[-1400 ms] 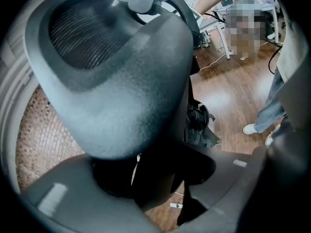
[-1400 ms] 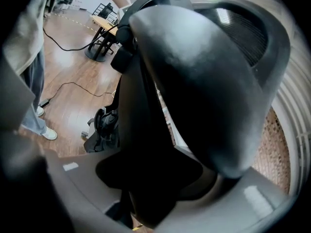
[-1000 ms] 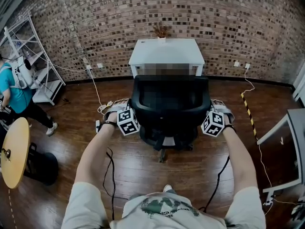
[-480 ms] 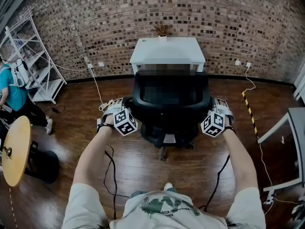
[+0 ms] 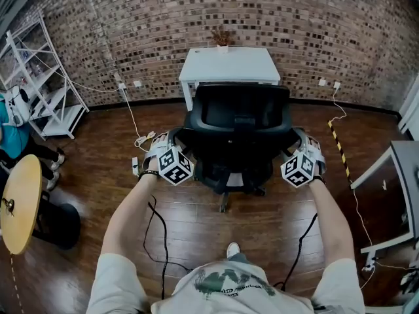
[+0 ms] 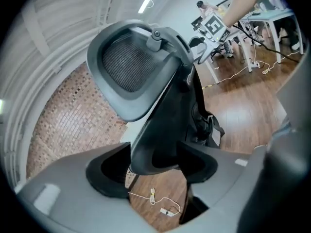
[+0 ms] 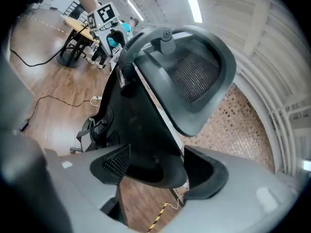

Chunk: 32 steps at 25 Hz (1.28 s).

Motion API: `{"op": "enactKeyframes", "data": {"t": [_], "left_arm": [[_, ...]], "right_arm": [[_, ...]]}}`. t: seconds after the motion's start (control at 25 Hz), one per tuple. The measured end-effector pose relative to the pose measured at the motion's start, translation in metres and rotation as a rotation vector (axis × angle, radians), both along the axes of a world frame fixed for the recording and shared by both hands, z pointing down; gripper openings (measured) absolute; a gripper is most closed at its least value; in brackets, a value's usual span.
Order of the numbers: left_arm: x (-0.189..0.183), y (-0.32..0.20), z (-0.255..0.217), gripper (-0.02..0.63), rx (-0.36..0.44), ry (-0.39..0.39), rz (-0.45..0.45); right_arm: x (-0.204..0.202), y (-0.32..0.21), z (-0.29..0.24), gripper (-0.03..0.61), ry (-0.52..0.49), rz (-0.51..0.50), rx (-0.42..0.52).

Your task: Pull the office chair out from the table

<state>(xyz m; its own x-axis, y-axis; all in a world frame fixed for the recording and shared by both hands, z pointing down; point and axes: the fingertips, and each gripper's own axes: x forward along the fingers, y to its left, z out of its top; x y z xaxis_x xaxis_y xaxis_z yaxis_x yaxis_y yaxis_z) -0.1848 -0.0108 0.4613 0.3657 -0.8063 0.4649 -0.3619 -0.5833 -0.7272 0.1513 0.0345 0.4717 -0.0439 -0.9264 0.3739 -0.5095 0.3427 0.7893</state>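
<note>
The black office chair [image 5: 242, 120] stands in front of the white table [image 5: 229, 64], its mesh back facing me. My left gripper [image 5: 172, 141] is at the back's left edge and my right gripper [image 5: 301, 141] at its right edge. In the left gripper view the chair's back edge [image 6: 146, 130] fills the space between the pads, and the left gripper [image 6: 155, 165] is shut on it. In the right gripper view the back edge [image 7: 146, 144] lies between the jaws of the right gripper [image 7: 156, 168], which stand wide with a thin gap at one pad.
A white shelf rack [image 5: 39, 77] and a person in teal [image 5: 10, 133] are at the left. A round wooden table [image 5: 19, 205] is at the near left, a white desk [image 5: 399, 182] at the right. Cables and a power strip [image 5: 135, 167] lie on the wooden floor, as does striped tape [image 5: 339, 146].
The chair and both grippers have come back toward me, away from the white table. More of the chair's seat and back now shows in front of the table.
</note>
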Motion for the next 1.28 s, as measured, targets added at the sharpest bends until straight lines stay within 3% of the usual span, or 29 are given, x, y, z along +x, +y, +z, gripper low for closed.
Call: {"op": "enactKeyframes", "data": {"t": [0.4, 0.52, 0.68, 0.92, 1.12, 1.28], "left_arm": [[-0.002, 0.077, 0.011, 0.269, -0.005, 0.109, 0.014], [0.002, 0.103, -0.004, 0.236, -0.016, 0.235, 0.006], [0.018, 0.144, -0.028, 0.163, -0.039, 0.455, 0.024], [0.047, 0.209, -0.058, 0.102, -0.042, 0.64, 0.114], [0.061, 0.265, -0.079, 0.019, -0.11, 0.847, 0.158], [0.062, 0.294, -0.084, 0.017, -0.163, 0.974, 0.161]], "right_arm": [[-0.05, 0.077, -0.017, 0.33, -0.214, 0.051, 0.049], [-0.07, 0.102, -0.026, 0.328, -0.275, 0.048, 0.061], [-0.096, 0.136, -0.044, 0.302, -0.447, 0.053, 0.096], [-0.143, 0.188, -0.073, 0.268, -0.663, 0.016, 0.158], [-0.178, 0.233, -0.092, 0.234, -0.83, -0.026, 0.204], [-0.197, 0.266, -0.101, 0.147, -0.886, -0.051, 0.252]]}}
